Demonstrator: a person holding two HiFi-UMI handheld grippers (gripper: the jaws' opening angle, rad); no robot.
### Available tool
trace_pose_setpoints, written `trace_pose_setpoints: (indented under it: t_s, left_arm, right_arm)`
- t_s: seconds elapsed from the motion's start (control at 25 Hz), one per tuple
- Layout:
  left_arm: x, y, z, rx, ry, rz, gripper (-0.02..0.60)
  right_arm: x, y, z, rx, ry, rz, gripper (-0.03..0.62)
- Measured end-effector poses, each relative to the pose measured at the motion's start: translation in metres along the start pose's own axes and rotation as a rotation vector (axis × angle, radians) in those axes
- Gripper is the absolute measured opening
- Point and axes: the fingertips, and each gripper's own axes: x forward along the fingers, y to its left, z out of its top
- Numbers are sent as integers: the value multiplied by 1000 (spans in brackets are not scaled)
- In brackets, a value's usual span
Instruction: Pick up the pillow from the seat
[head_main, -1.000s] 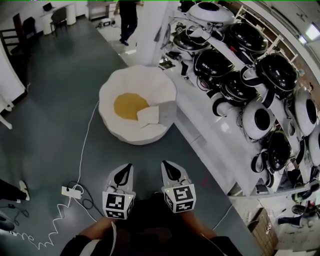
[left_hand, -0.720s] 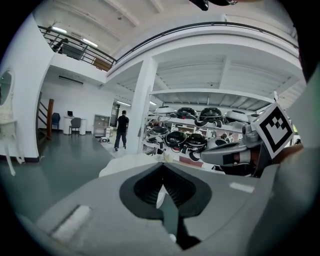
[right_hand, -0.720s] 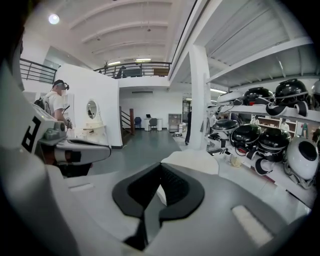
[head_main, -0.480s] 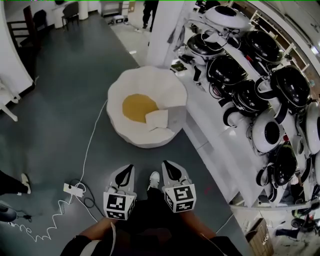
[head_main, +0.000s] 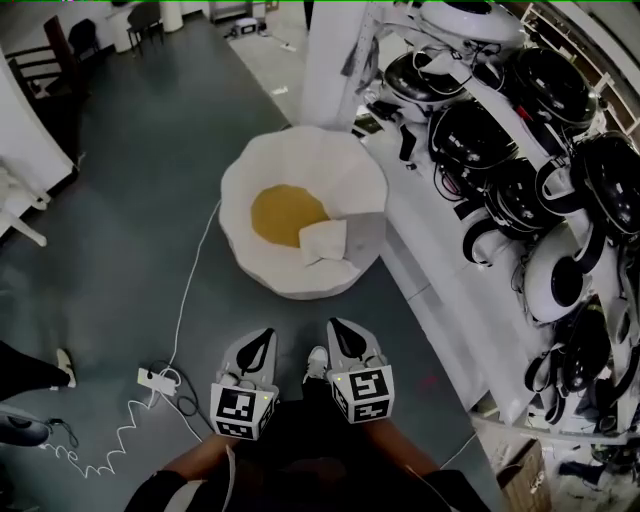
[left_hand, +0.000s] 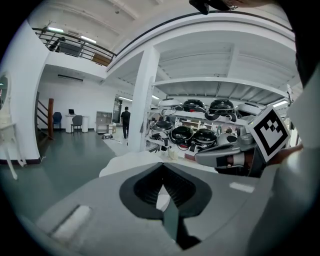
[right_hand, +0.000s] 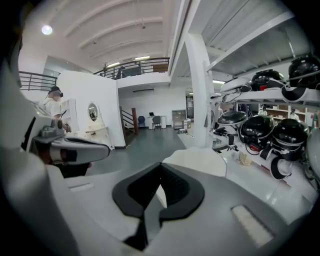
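Yellow-centred seat (head_main: 300, 160); yellow shows only overhead

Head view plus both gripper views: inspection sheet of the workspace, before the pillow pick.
Surface: grey floor; the round white seat stands on it.
Job's things: white square pillow in the seat, against its near-right rim, beside a yellow cushion.
Clutter: power strip on the floor, left of the grippers.
Grippers: left gripper and right gripper both shut, empty, side by side, short of the seat.
Cables: white cable runs from the seat towards the power strip.
Surroundings: shelving with round black-and-white units on the right; white pillar behind the seat.
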Motion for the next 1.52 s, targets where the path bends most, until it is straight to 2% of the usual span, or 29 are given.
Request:
trace_pose_setpoints:
  t_s: [0.4, 0.6, 0.84, 1.04, 1.52]
  left_arm:
    - [77, -6, 24, 27, 31, 50, 2]
    - [94, -9, 43, 38, 33, 83, 2]
    - [109, -3, 46, 50, 33, 93, 2]
    - [131, 18, 44, 36, 29, 67, 2]
    - [211, 65, 45, 22, 84, -79, 2]
  right_arm:
    - [42, -62, 12, -5, 12, 74, 2]
    - [52, -81, 24, -26, -13, 101, 2]
    - [66, -95, 26, -7, -5, 99, 2]
    - [90, -99, 28, -5, 22, 71, 2]
    - [166, -127, 27, 40, 135, -58, 2]
